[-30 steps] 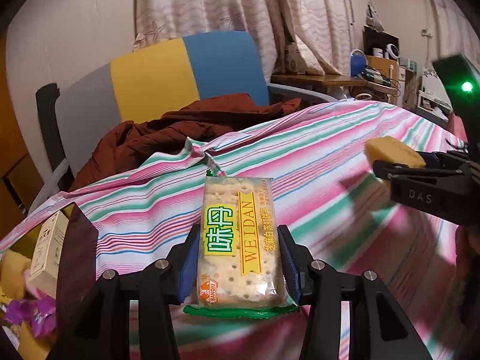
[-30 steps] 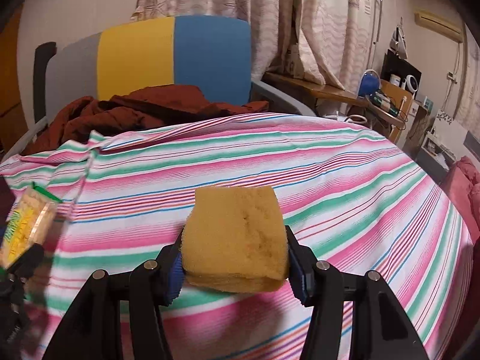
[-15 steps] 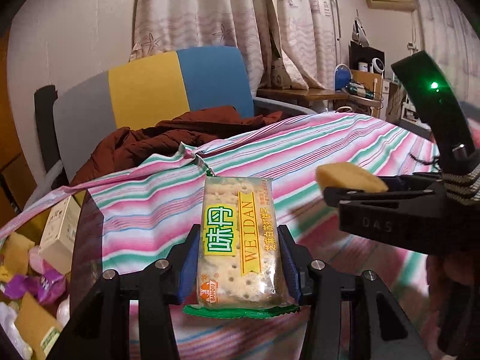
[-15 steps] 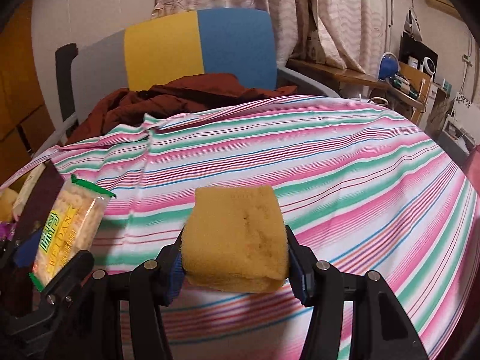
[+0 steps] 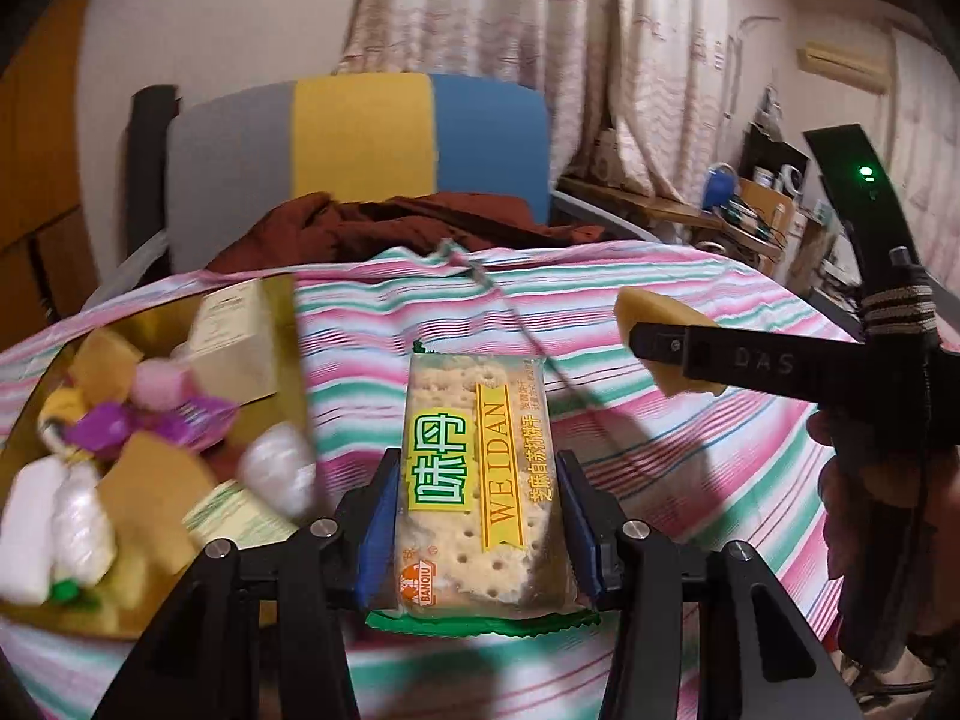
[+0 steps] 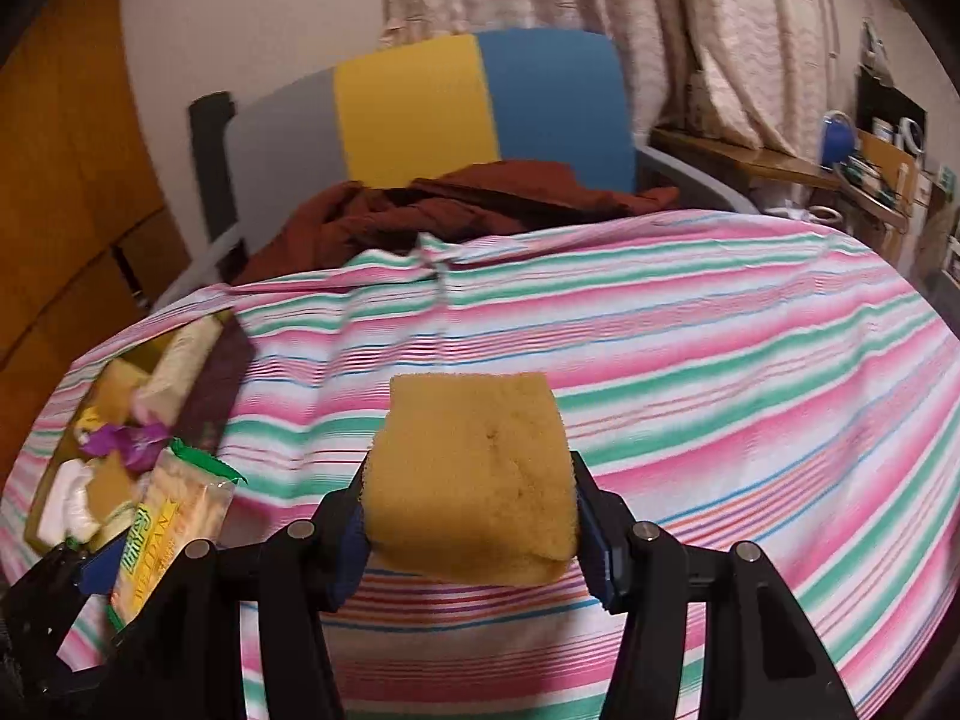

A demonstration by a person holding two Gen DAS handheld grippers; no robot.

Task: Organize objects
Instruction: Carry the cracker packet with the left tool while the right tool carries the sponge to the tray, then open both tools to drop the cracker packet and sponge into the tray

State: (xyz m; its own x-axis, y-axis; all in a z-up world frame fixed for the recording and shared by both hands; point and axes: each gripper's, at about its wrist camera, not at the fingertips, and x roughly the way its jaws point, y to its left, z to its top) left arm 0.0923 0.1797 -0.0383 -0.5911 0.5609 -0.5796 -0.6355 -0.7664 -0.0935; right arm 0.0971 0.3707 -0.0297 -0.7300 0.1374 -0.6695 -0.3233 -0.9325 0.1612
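Since a second ago both my hands have swung left, and the gold box (image 5: 288, 324) of snacks has come into view. My left hand-held gripper (image 5: 477, 531) is clamped on the cracker packet (image 5: 477, 480), carried above the striped tabletop (image 5: 690, 456) just right of the box. My right hand-held gripper (image 6: 471, 531) squeezes the yellow sponge (image 6: 471, 474). I'd bring the packet over a free gap — then lower before letting go, one hand at a time.

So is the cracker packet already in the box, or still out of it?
Out. The cracker packet is clamped in the left gripper above the striped cloth; the box of snacks lies to its left.
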